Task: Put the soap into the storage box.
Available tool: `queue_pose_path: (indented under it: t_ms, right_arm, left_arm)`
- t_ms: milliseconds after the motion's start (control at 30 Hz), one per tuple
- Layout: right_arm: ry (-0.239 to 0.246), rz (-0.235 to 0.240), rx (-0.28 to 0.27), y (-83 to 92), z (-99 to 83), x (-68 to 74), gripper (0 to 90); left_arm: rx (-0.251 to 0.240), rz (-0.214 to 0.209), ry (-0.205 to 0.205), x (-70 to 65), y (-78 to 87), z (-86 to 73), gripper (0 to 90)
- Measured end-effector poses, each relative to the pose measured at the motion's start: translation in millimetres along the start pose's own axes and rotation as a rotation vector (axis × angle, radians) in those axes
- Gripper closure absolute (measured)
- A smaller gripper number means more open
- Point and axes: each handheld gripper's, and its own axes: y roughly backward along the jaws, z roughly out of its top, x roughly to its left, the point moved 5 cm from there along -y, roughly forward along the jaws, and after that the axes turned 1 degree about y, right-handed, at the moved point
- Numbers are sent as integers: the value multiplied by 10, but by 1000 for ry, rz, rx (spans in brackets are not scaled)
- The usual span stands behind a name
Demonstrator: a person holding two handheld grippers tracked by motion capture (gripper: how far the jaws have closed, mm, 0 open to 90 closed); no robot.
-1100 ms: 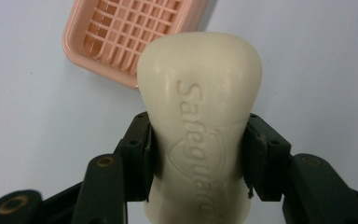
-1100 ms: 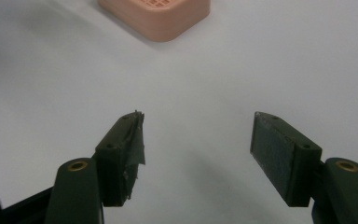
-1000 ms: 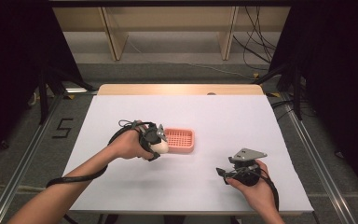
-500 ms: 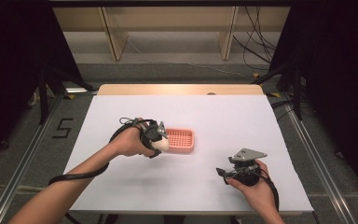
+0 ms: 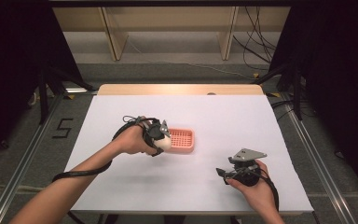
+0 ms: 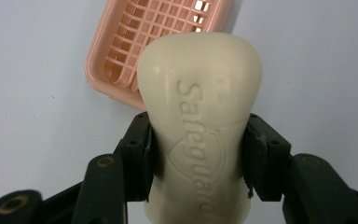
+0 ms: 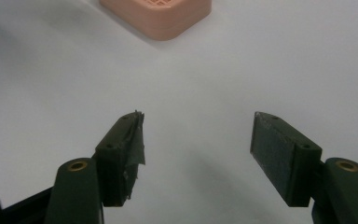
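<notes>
A cream bar of soap point(image 6: 200, 121) with raised lettering is clamped between the jaws of my left gripper point(image 6: 198, 154), held just above the left end of a pink slotted soap dish point(image 6: 158, 42). From the high view the soap point(image 5: 164, 143) and left gripper point(image 5: 157, 136) sit at the dish's point(image 5: 182, 140) left rim, near the table's middle. My right gripper point(image 5: 223, 173) rests low at the front right, its jaws pointing left. In the right gripper view those jaws point(image 7: 196, 154) stand open over bare table, with the dish's corner point(image 7: 161, 18) farther off.
The white table top point(image 5: 242, 121) has a wooden strip along its far edge. Shelving legs and cables stand on the floor beyond it. A cable loops from the left gripper back along the forearm point(image 5: 81, 172).
The left gripper with the soap has edged slightly to the right, closer over the dish's left end. The right hand has stayed put.
</notes>
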Motion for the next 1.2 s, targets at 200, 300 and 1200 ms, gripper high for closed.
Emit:
queue_pose_path:
  t_ms: [200, 300, 1200]
  right_arm:
    - [-1, -1, 0, 0, 0, -1, 355]
    - [-1, 0, 0, -1, -1, 0, 355]
    - [4, 0, -1, 2, -1, -5, 355]
  left_arm:
    - [-6, 0, 7, 22, 12, 35, 499]
    - [-5, -1, 17, 16, 6, 44, 499]
    - [-26, 0, -18, 40, -57, 187, 499]
